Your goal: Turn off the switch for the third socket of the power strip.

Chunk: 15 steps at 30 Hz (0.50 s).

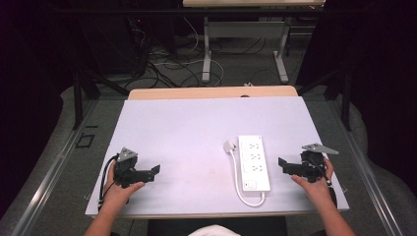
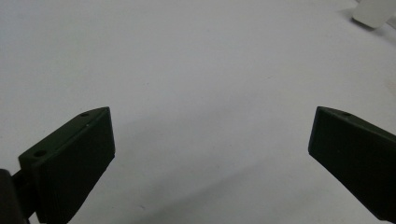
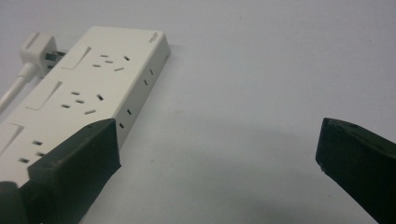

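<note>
meanwhile, the white power strip [image 1: 254, 163] lies right of centre on the table [image 1: 187, 128], long axis running near to far; the right gripper [image 1: 284, 165], jaws wide and empty, sits just beside it, nearer than the wide-open left gripper [image 1: 154, 170].

Both forearms enter from below. Left gripper [image 1: 156, 169] and right gripper [image 1: 281, 163] rest low, jaws spread wide, empty, pointing inward toward each other.
</note>
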Each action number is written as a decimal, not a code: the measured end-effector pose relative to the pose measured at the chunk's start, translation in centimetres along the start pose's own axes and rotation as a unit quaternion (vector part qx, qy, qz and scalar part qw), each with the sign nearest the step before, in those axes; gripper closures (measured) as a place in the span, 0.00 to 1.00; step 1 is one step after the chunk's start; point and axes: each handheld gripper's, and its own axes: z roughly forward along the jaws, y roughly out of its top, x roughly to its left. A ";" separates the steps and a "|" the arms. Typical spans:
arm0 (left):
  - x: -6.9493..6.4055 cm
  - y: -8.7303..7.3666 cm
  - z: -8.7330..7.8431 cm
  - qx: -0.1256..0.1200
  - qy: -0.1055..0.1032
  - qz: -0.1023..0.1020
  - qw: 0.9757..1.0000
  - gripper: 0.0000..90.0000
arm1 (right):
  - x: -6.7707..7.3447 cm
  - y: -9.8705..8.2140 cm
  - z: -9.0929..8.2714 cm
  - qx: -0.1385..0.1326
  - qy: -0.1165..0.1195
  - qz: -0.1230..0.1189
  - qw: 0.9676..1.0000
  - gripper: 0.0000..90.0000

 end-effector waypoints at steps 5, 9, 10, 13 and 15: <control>-0.5 0.1 -0.1 0.000 -0.003 0.008 1.000 0.00 | 0.6 0.3 -0.6 -0.011 0.003 -0.017 1.000 0.00; -0.7 0.1 -0.3 -0.002 -0.001 0.009 1.000 0.00 | 0.8 0.4 -0.7 -0.016 0.004 -0.019 1.000 0.00; -0.7 0.1 -0.4 0.002 -0.003 0.006 1.000 0.00 | 0.9 0.5 -0.8 -0.014 0.004 -0.018 1.000 0.00; -0.7 0.1 -0.5 -0.005 -0.002 0.004 1.000 0.00 | 1.1 0.5 -0.9 -0.022 0.006 -0.018 1.000 0.00; -0.7 0.2 -0.6 -0.002 -0.004 0.004 1.000 0.00 | 1.1 0.6 -1.0 -0.019 0.010 -0.023 1.000 0.00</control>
